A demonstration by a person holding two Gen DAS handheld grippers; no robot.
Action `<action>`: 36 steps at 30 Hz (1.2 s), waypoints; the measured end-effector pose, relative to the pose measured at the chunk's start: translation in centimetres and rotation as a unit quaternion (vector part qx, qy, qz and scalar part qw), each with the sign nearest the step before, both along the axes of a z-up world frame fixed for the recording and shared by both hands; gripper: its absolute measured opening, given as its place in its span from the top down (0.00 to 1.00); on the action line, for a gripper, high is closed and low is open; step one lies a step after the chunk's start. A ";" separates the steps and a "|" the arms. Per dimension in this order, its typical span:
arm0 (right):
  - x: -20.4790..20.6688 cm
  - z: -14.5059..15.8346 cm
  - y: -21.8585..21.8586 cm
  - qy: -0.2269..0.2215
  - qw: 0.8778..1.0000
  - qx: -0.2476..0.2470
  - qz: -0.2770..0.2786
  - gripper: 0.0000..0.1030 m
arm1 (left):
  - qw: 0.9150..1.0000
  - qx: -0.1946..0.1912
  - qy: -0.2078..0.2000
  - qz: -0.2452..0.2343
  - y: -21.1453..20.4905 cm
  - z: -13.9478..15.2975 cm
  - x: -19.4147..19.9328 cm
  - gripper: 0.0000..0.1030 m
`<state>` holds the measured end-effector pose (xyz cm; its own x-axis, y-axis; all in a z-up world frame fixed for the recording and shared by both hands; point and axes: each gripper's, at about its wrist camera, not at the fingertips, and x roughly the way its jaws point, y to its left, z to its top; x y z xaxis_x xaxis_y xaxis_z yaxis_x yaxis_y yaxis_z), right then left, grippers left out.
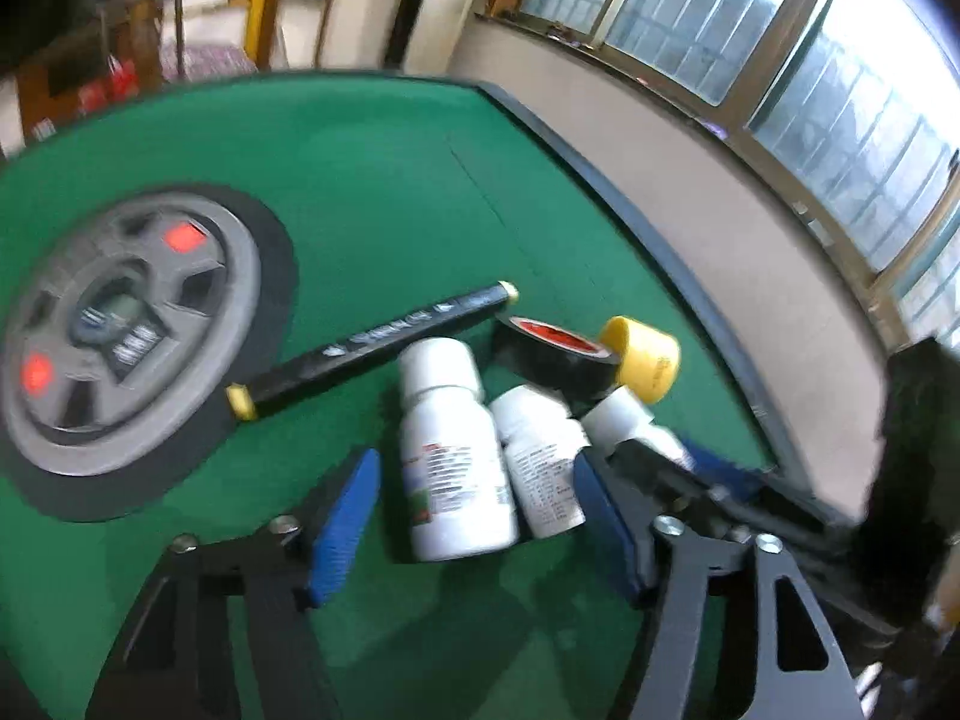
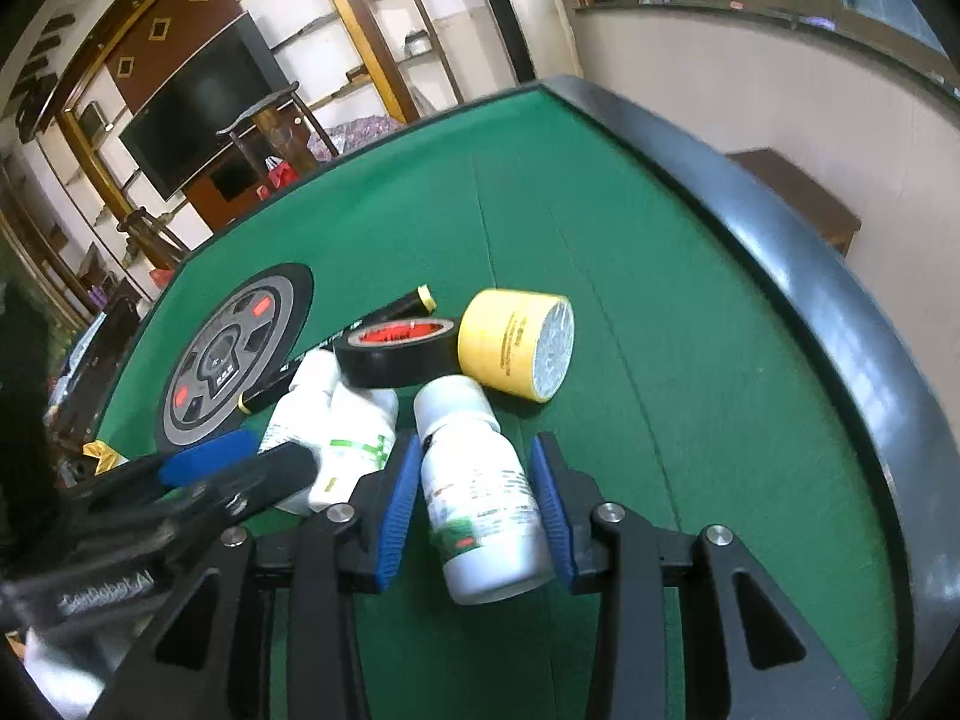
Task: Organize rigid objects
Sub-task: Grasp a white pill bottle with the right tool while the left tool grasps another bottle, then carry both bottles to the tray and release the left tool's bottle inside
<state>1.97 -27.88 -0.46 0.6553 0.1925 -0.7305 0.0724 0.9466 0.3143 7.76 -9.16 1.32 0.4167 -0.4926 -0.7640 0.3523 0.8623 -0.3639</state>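
Op: Bottles crowd the green table [image 2: 690,312]. Right gripper [image 2: 474,498] straddles one white bottle [image 2: 480,498], narrow gaps at both pads, no firm squeeze visible.

Obs: Left gripper [image 1: 474,522]?

Op: Half open around two lying bottles [image 1: 456,450], pads apart from them.

Obs: Risk?

Op: Bottles touch; the black tape roll [image 2: 396,354] and yellow roll [image 2: 516,342] sit just behind. Closing on two round bodies could squirt one out and scatter the cluster.
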 end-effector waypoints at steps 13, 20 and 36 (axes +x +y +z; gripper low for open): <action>0.3 -0.5 0.6 0.006 1.000 -0.007 -0.001 0.64 | 0.996 0.075 -0.049 -0.015 1.4 1.3 -5.2 0.66; 0.4 -0.5 0.6 0.005 1.000 -0.005 0.000 0.64 | 0.988 0.140 -0.067 -0.028 -2.0 -0.3 -3.3 0.63; 0.4 -0.4 0.5 0.002 1.000 -0.010 0.001 0.63 | 0.990 0.117 -0.083 -0.011 4.0 1.8 -10.9 0.65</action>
<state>2.38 -27.37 -0.83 0.6512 0.1791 -0.7374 0.0715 0.9530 0.2945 -3.18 -5.18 3.16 0.5369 -0.3209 -0.7803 0.4098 0.9076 -0.0913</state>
